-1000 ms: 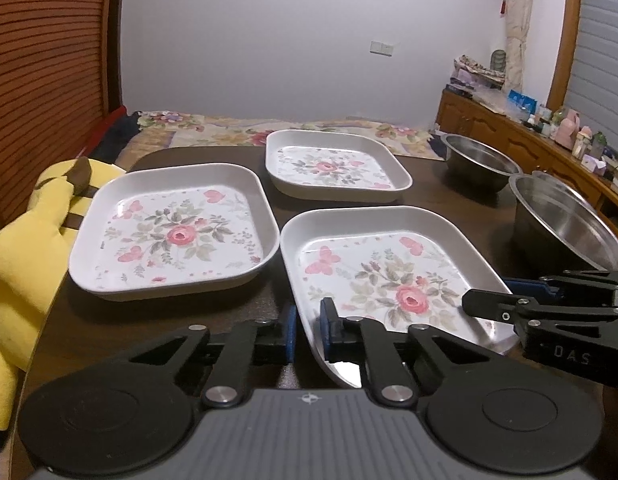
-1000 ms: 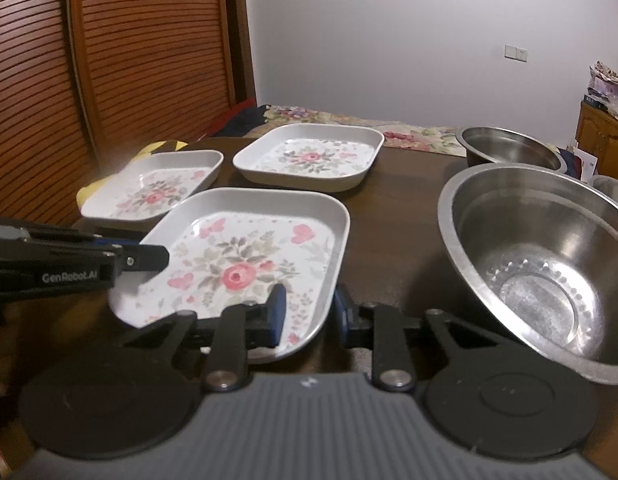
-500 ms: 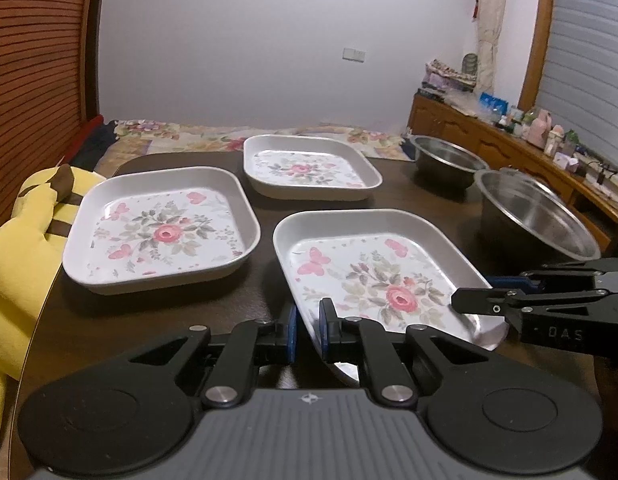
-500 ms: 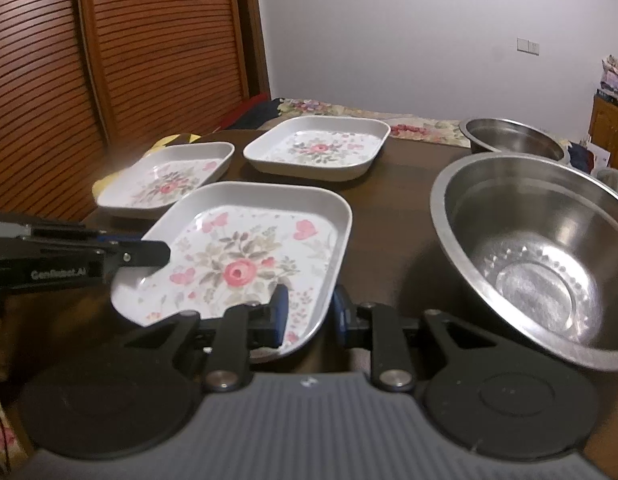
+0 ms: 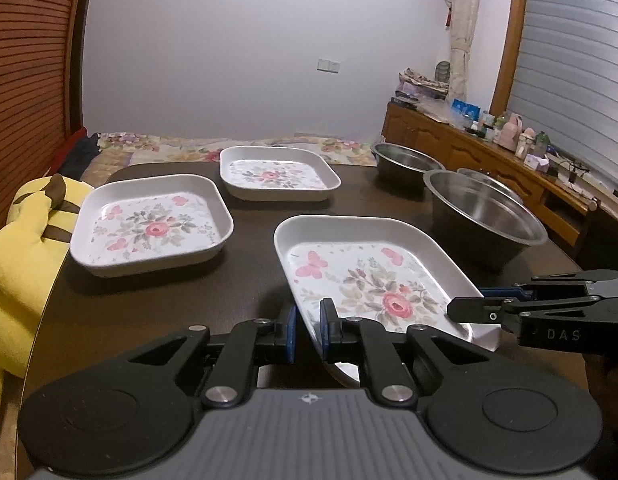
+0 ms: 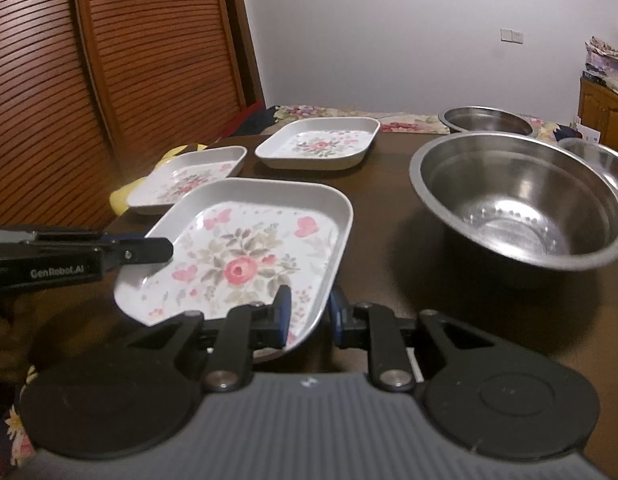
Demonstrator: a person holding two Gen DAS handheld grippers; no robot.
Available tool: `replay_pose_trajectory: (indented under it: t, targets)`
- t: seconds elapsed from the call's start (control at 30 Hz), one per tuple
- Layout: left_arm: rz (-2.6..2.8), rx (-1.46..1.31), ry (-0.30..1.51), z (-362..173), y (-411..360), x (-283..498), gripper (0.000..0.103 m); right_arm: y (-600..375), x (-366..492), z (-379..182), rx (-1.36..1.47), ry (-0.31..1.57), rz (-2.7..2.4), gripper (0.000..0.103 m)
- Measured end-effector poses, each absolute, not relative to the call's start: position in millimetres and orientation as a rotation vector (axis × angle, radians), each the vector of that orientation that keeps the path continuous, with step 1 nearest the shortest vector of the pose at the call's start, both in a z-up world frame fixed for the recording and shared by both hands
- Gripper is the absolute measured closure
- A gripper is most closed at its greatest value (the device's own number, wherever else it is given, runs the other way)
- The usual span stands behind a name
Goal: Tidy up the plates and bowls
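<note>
Both grippers hold one white floral plate (image 5: 369, 276), lifted off the dark table (image 5: 157, 300). My left gripper (image 5: 307, 330) is shut on its left rim; my right gripper (image 6: 307, 314) is shut on its right rim, with the plate (image 6: 245, 252) tilted between them. Two more floral plates rest on the table, one at the left (image 5: 149, 224) and one at the back (image 5: 275, 174); both also show in the right wrist view (image 6: 191, 178) (image 6: 319, 144). A large steel bowl (image 6: 517, 196) sits to the right.
Two smaller steel bowls (image 6: 485, 120) (image 6: 601, 160) stand behind the large one. A yellow plush toy (image 5: 21, 236) lies at the table's left edge. A wooden sideboard (image 5: 489, 152) with clutter runs along the right wall.
The held plate has risen off the table with both grippers and tilted; both cameras sit higher than before. The other plates and bowls have not moved.
</note>
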State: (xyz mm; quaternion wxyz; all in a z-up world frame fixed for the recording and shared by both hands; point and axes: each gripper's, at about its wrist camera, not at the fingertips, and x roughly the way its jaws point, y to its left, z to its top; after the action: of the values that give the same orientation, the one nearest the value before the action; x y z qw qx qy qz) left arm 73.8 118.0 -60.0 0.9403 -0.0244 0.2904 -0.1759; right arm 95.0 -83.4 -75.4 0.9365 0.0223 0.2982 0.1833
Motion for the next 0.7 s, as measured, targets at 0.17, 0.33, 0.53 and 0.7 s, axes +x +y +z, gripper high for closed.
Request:
replay_pose_trajectory:
  t: [0.17,0.33,0.53,0.7]
  targets:
    - [-0.349,-0.044,0.612,-65.5,118.4,60.0,0.090,-83.7,86.0,-76.0,0.057,0.613,0.383,0.081]
    - [-0.352,-0.038,0.620,-66.8,117.0,54.7,0.089,-85.9,79.8,-76.8,0.066,0.600,0.383,0.081]
    - [-0.339,-0.028,0.630,-70.4,115.8,59.8,0.089,-83.7,76.7,-85.9,0.075,0.621,0.387,0.081]
    - [-0.330,-0.020,0.642,-75.2,113.4,60.5,0.090,-82.3,73.2,-88.0,0.062,0.606,0.380,0.081]
